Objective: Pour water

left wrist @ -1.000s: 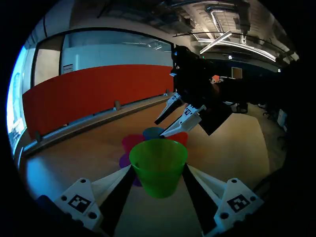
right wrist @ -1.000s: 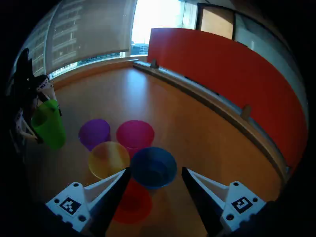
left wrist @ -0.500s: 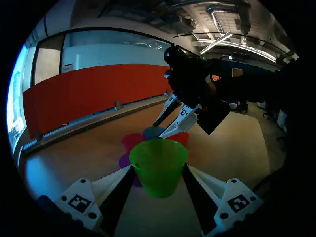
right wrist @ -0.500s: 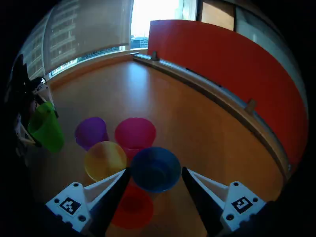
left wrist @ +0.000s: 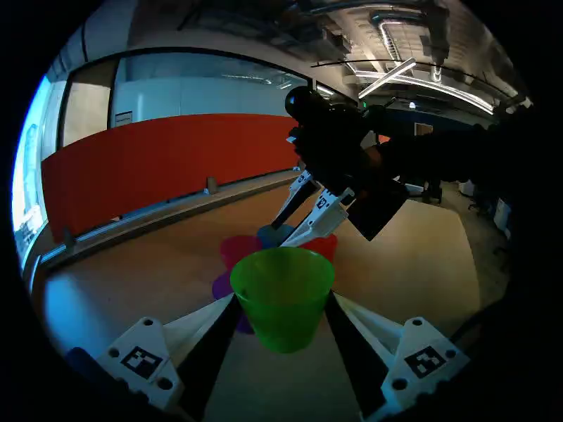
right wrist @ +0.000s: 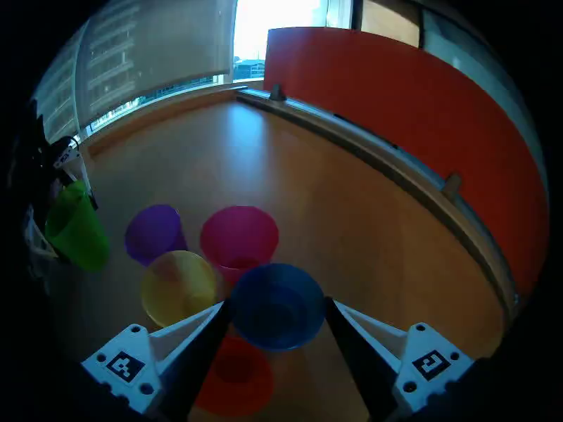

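The left gripper presses both fingers on an upright green plastic cup. The right gripper clamps a blue cup, also upright. From it, the green cup lies far to the left, beyond the yellow cup and the purple cup on the wooden table, away from its far edge. All are smooth and tapered.

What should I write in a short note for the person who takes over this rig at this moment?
Left gripper: jaws shut on the green cup, held beside the group of cups.
Right gripper: jaws shut on the blue cup.
On the table: purple cup, pink cup, yellow cup and red cup, close together.
Done: both cups are gripped. Water cannot be made out in either cup.
Left: no pouring is seen yet. Probably bring one held cup over the other and tip it.
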The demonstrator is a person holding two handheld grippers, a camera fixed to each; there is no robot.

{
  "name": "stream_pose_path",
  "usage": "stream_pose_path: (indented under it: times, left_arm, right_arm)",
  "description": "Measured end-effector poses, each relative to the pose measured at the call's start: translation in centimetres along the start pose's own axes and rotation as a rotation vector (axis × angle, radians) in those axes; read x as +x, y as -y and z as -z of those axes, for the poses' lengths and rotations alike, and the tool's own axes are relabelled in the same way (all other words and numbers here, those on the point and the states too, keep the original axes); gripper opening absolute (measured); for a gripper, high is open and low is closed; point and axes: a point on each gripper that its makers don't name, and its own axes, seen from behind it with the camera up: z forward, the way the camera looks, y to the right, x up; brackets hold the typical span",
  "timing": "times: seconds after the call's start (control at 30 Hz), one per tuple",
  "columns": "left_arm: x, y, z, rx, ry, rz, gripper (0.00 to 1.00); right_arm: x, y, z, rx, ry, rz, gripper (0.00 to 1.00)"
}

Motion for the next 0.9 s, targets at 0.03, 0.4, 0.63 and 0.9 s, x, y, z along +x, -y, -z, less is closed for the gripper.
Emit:
stream_pose_path:
  times: [0.03, 0.4, 0.63, 0.9]
  left_arm:
    - [-0.02, 0.00, 0.02, 0.000, 0.000, 0.000, 0.83]
    - [-0.19, 0.18, 0.03, 0.000, 0.002, 0.003, 0.83]
    - [-0.31, 0.19, 0.03, -0.001, 0.003, 0.005, 0.83]
    - [-0.35, 0.26, 0.04, 0.001, 0.003, 0.004, 0.83]
  right_arm:
    - [0.00, 0.00, -0.08, 0.000, 0.001, -0.001, 0.99]
    - [-0.28, -0.01, -0.59, 0.000, 0.025, -0.008, 0.99]
    - [-0.27, 0.09, -0.56, 0.003, 0.032, -0.014, 0.97]
    - [-0.29, 0.11, -0.47, 0.006, 0.032, -0.022, 0.94]
